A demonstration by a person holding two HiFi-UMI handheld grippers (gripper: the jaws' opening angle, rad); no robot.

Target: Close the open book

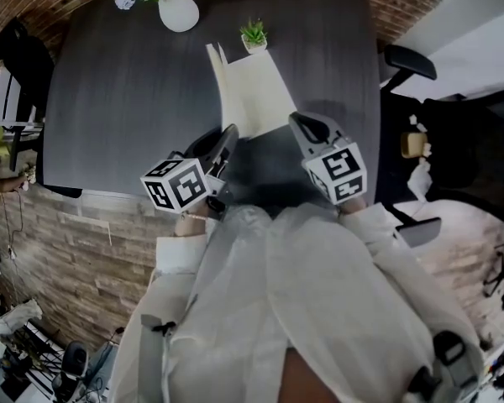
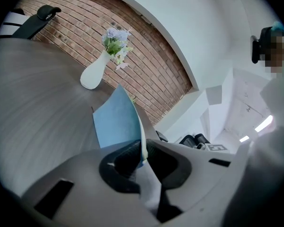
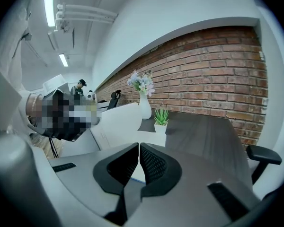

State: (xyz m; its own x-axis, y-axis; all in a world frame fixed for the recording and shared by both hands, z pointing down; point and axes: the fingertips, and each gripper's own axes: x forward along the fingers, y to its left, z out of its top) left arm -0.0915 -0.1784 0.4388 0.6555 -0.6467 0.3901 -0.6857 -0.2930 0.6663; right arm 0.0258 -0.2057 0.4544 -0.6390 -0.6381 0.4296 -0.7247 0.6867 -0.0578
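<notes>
1. Book [image 1: 254,91]: on the table [image 1: 109,99], left cover raised; looks light, thin and floppy.
2. Your left gripper [image 2: 143,151]: clamped on that cover's near edge; hold there.
3. Your right gripper [image 3: 138,162]: jaws together, empty.

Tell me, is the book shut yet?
Not yet. Done: the left gripper is pinching the blue cover of the book, and the cover stands tipped up off the table. In hand: the cover is about halfway over. Left: swing it down onto the rest of the book and let go. The right gripper is shut and holds nothing.
</notes>
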